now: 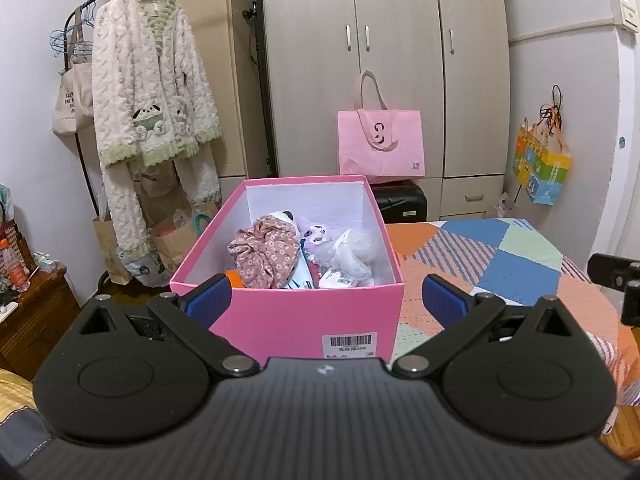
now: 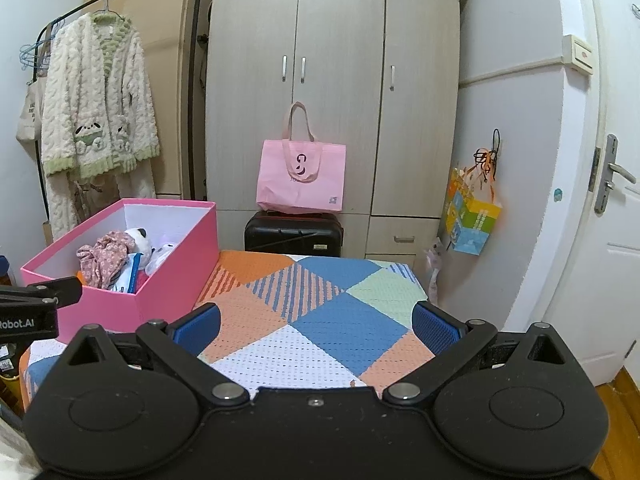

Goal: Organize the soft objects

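Holding both tongs spread wide and empty, I have my left tongs (image 1: 326,300) squared up to the short end of the pink box (image 1: 304,316), so close that its near wall sits between the blue pads (image 1: 210,300), while my right tongs (image 2: 316,326) hover over the patchwork cloth (image 2: 340,320) on the worktop with nothing between their fingers. The soft things are already in the box: a floral fabric bundle (image 1: 266,256) lies toward the left, a black-and-white plush (image 1: 282,216) peeks out behind it, a pale purple plush (image 1: 316,236) sits beside that, and a crinkled clear plastic bag (image 1: 356,252) rests at the right, with some flat packets under them. I see no loose soft item on the cloth in either view, so I judge the sorting is near its end and what remains is tidying or shifting the box. To do that well I would keep the left tongs level and take the wall squarely, not the corner, since thin card may buckle or tip. The right tongs should steady the long side from my right. If I press the contents down instead, I would push on the fabric, not the slippery bag.
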### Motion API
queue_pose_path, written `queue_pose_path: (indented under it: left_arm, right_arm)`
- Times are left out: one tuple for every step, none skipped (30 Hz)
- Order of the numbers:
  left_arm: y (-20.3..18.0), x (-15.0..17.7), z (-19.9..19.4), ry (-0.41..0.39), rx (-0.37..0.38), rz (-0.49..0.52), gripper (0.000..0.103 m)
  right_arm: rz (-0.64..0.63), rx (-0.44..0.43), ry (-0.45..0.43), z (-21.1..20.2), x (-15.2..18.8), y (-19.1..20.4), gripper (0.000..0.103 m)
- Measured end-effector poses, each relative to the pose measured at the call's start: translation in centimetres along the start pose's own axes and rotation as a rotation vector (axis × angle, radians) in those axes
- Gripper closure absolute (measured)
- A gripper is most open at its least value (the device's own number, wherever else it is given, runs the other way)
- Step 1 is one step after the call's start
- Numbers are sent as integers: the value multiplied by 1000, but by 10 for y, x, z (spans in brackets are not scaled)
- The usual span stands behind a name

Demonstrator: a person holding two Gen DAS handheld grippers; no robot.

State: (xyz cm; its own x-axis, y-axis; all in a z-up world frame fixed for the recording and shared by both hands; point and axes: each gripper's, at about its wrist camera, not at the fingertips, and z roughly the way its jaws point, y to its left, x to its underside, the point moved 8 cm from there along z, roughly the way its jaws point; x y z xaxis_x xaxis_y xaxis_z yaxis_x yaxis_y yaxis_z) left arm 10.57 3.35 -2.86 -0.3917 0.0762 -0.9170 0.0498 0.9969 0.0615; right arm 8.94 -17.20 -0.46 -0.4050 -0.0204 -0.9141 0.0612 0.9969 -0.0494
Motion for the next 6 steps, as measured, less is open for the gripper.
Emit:
queue_pose_path:
  left_arm:
    - [0, 0, 0, 0, 0, 2, 0]
    - [-1, 0, -1, -1, 0, 2, 0]
    - [-1, 0, -1, -1, -1, 3, 0]
    - [-1, 0, -1, -2, -2, 4, 0]
    - [-1, 0, -1, -2, -1, 5, 0]
    - [-1, 0, -2, -3, 0, 7, 0]
  right_arm:
    - [1, 1, 1, 0, 0, 0, 0]
    - [3, 2, 2, 0, 1, -1, 0]
    - [4, 3, 3, 0, 1, -1, 0]
    - [5, 2, 4, 0, 1, -2, 0]
    - [6, 2, 4, 0, 1, -2, 0]
    - [6, 2, 4, 1, 2, -2, 0]
